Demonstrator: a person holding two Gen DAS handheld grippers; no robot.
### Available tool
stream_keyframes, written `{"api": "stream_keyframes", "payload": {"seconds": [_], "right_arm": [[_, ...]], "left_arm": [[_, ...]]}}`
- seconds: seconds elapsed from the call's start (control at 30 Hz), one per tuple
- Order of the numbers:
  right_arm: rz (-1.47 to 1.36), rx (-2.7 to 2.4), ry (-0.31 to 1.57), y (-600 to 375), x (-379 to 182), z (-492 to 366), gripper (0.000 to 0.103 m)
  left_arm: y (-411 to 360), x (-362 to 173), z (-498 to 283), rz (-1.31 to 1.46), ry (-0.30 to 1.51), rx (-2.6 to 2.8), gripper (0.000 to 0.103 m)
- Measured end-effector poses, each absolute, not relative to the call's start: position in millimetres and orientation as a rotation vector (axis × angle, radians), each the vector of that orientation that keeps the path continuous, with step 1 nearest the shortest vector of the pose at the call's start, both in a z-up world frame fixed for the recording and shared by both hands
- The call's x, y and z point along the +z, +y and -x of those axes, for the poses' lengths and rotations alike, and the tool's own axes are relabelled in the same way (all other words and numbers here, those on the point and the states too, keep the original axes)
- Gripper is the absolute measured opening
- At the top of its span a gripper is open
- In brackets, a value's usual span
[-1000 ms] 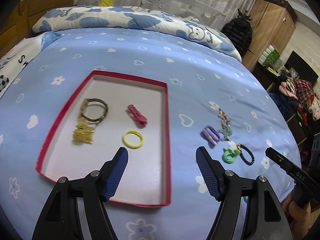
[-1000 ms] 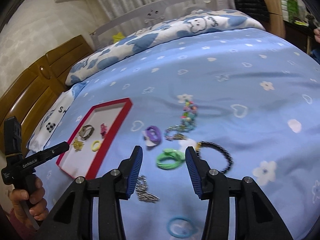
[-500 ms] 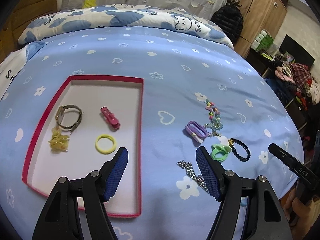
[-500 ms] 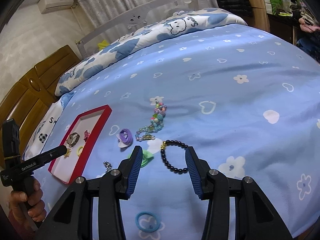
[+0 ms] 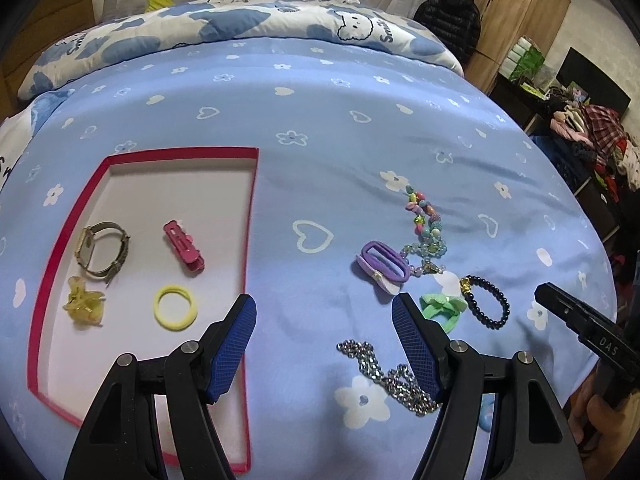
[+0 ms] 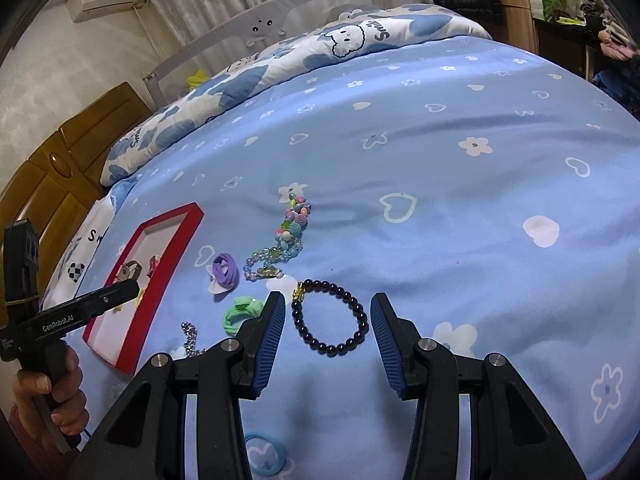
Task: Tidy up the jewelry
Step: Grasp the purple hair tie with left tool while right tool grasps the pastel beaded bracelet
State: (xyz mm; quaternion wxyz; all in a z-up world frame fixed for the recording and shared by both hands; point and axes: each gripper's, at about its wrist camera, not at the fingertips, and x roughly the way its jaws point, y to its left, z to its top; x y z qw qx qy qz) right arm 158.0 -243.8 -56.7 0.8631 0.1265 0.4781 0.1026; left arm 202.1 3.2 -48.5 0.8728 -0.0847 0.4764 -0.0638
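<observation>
A red-rimmed tray (image 5: 252,200) (image 6: 176,248) lies on the blue bedspread and holds a watch (image 5: 102,252), a pink clip (image 5: 183,246), a yellow ring band (image 5: 176,307) and a yellow claw clip (image 5: 83,306). Loose on the cover lie a silver chain (image 5: 384,376), a purple hair tie (image 5: 382,263) (image 6: 224,270), a green hair tie (image 5: 444,308) (image 6: 240,312), a colourful bead string (image 5: 424,224) (image 6: 286,236) and a black bead bracelet (image 5: 486,306) (image 6: 330,318). My left gripper (image 5: 324,312) hovers open between tray and chain. My right gripper (image 6: 328,312) is open, its fingers framing the black bracelet from above.
A blue hair ring (image 6: 264,456) lies near the bed's front edge under my right gripper. A patterned quilt (image 5: 240,28) is bunched at the bed's far end. Wardrobe and cluttered shelves (image 5: 592,136) stand off the right side. A hand (image 6: 48,392) holds the left tool.
My left gripper has slid right, from over the tray toward the loose pieces. My right gripper has shifted from the green hair tie to the black bracelet. Both stay open.
</observation>
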Motion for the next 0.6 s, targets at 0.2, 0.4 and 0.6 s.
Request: {"api": "stream_keyframes", "payload": {"seconds": [0.2, 0.4, 0.6], "right_arm": [[-0.262, 0.236, 1.020, -237.1, -65.9, -177.4, 0.046], [-0.241, 0.272, 1.039, -222.9, -77.7, -201.4, 0.046], [-0.238, 0.288, 1.050, -211.1, -88.1, -233.5, 0.045]], "left_arm": [[-7.8, -63.2, -224.7, 0.168, 1.025, -0.133, 0.070], [-17.7, -79.0, -253.8, 0.163, 1.057, -0.144, 0.069], [-28.5, -97.2, -279.2, 0.152, 1.092, -0.161, 0.068]]}}
